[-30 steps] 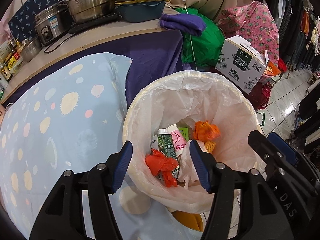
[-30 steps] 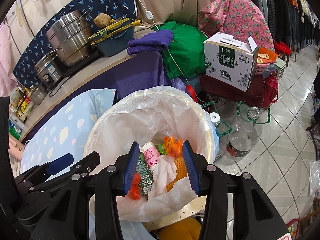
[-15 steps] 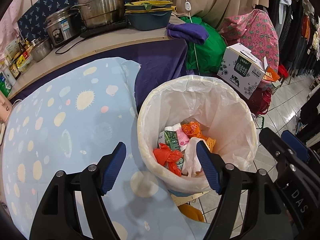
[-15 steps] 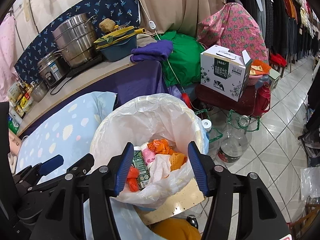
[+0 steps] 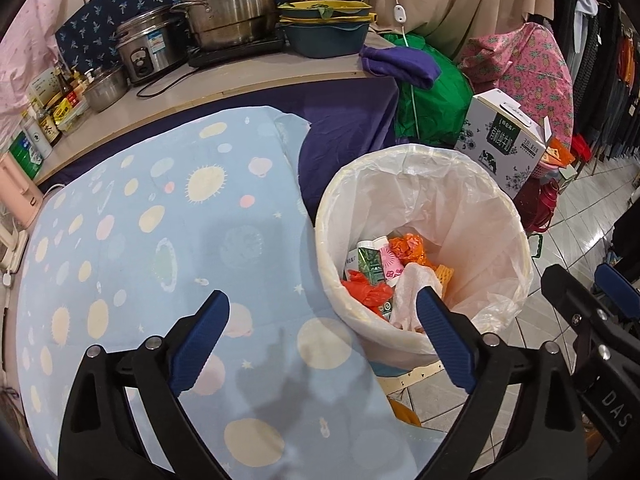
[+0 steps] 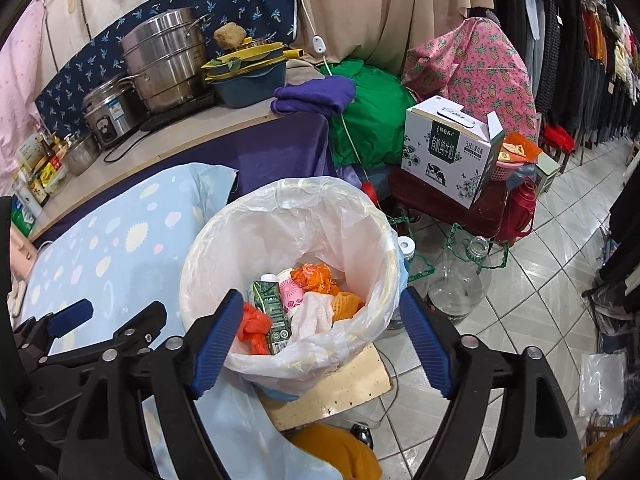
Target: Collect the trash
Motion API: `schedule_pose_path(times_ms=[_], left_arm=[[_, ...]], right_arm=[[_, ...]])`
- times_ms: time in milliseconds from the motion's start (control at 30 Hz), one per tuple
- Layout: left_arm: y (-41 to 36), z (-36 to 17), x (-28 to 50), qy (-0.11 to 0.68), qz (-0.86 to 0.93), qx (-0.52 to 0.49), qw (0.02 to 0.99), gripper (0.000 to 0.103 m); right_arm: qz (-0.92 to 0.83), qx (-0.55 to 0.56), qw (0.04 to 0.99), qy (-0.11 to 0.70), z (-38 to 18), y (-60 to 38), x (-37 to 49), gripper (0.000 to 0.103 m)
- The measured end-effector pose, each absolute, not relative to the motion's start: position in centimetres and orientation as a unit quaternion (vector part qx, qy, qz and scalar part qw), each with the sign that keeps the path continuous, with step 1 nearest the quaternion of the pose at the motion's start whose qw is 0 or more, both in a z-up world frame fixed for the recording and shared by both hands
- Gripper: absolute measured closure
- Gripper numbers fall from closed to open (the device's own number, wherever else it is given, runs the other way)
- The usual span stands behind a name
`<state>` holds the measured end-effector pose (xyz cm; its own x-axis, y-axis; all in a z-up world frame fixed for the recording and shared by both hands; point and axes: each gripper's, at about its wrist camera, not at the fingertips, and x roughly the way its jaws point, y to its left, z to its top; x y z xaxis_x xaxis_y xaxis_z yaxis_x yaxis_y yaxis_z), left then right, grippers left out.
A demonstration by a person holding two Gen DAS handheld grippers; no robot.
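Note:
A round bin lined with a pale plastic bag [image 5: 472, 216] [image 6: 304, 216] stands on the floor beside the table. Inside lie a green carton [image 5: 370, 266] [image 6: 270, 310], a pink-patterned cup [image 6: 291, 292], orange and red crumpled wrappers [image 5: 408, 246] [image 6: 252, 326] and a pale cloth-like wad [image 6: 318, 312]. My left gripper [image 5: 322, 316] hovers above the bin's near-left rim and the table edge, jaws opening with nothing between them. My right gripper [image 6: 320, 318] hangs over the bin's near side, jaws opening too, empty.
The table carries a light blue cloth with sun and planet prints [image 5: 140, 240]. Behind it a counter holds steel pots [image 5: 228, 4], a rice cooker [image 5: 148, 48] and bottles. A milk carton box [image 6: 452, 152], a clear water jug [image 6: 460, 280] and a red flask [image 6: 520, 208] stand on the tiled floor.
Both grippers have drawn back and up from the bin, which now looks smaller and farther. Both pairs of jaws have spread much wider. The trash in the bin lies unchanged.

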<state>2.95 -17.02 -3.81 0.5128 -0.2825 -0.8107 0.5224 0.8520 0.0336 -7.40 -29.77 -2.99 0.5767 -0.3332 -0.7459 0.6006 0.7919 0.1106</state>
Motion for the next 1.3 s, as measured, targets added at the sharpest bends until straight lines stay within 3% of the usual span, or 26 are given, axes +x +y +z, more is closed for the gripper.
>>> schedule_pose_path(times_ms=[1300], left_arm=[[-13.8,-3.8,1.1,0.467,-0.207,0.148,0.847,0.012]], right_arm=[[-0.254,0.124,0.863,0.419,-2.5,-26.8,-7.8,0.018]])
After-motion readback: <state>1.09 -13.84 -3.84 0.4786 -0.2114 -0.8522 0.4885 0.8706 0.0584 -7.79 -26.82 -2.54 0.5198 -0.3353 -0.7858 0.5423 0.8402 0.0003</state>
